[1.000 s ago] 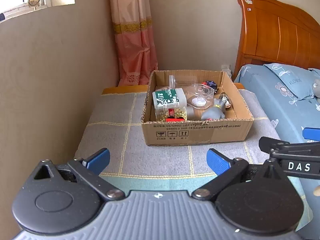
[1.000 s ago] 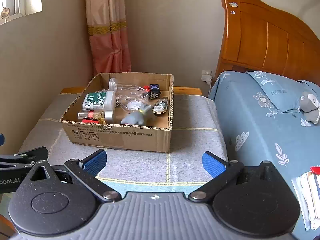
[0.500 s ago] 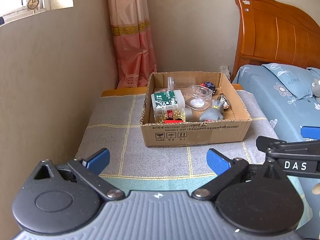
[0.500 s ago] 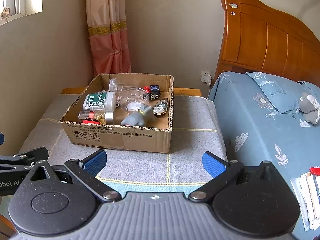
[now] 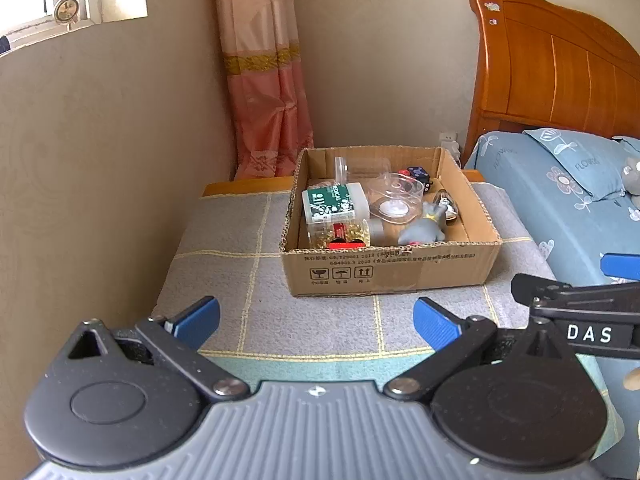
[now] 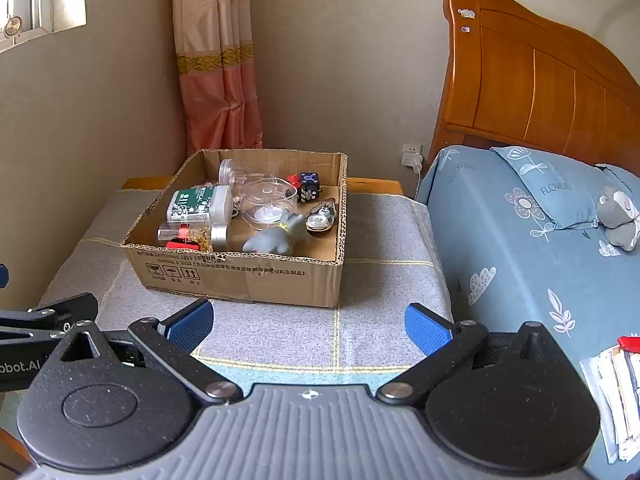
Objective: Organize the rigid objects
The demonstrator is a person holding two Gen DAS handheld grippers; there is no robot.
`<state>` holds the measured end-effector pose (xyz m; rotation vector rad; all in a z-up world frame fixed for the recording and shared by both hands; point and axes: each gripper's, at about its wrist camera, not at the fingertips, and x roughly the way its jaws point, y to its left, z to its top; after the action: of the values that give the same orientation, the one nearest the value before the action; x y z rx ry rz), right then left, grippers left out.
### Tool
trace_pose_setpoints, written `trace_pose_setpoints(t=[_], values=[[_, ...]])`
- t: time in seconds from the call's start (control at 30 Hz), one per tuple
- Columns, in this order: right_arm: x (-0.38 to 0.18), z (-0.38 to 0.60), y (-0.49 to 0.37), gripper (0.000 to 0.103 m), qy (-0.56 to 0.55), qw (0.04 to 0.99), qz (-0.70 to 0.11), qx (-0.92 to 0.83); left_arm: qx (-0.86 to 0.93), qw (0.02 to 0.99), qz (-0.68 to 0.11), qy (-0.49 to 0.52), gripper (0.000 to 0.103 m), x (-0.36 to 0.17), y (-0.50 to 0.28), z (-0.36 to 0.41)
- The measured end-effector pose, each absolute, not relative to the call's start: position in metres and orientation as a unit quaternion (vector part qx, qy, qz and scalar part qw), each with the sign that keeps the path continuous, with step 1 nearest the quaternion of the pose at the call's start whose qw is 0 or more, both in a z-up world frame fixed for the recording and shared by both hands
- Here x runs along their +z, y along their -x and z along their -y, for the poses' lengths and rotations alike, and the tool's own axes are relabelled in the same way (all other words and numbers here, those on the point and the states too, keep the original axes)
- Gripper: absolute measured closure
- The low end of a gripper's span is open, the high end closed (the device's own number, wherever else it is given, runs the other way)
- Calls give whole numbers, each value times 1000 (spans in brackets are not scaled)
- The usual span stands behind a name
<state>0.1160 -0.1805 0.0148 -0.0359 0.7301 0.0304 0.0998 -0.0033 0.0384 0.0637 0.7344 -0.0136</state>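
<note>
An open cardboard box (image 5: 392, 270) (image 6: 240, 276) stands on a grey cloth-covered table (image 5: 240, 264) (image 6: 384, 240). In it lie a green-labelled white bottle (image 5: 334, 203) (image 6: 200, 203), a clear plastic bowl (image 5: 396, 202) (image 6: 268, 202), a grey toy figure (image 5: 424, 228) (image 6: 276, 236), a jar of gold beads (image 5: 344, 234) (image 6: 200, 236), a dark dice cube (image 6: 310, 186) and a clear cup (image 5: 360, 168). My left gripper (image 5: 316, 322) is open and empty, short of the box. My right gripper (image 6: 308, 326) is open and empty, also short of it.
A bed with a blue floral cover (image 6: 520, 248) and wooden headboard (image 6: 540, 92) lies to the right. A grey plush toy (image 6: 618, 216) rests on it. A pink curtain (image 5: 264, 92) hangs behind the table. The wall (image 5: 100, 160) bounds the left side.
Both grippers have drawn back slightly and the box looks a little farther away. The jaws stay open and nothing in the box has moved.
</note>
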Motion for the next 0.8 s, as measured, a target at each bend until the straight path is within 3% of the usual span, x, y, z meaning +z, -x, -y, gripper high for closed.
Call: trace_pose_setpoints(t=[0.8], values=[[13,180,-114,0,17,933,-359,17,-5,932,-362,-30,1,37,-99,3]])
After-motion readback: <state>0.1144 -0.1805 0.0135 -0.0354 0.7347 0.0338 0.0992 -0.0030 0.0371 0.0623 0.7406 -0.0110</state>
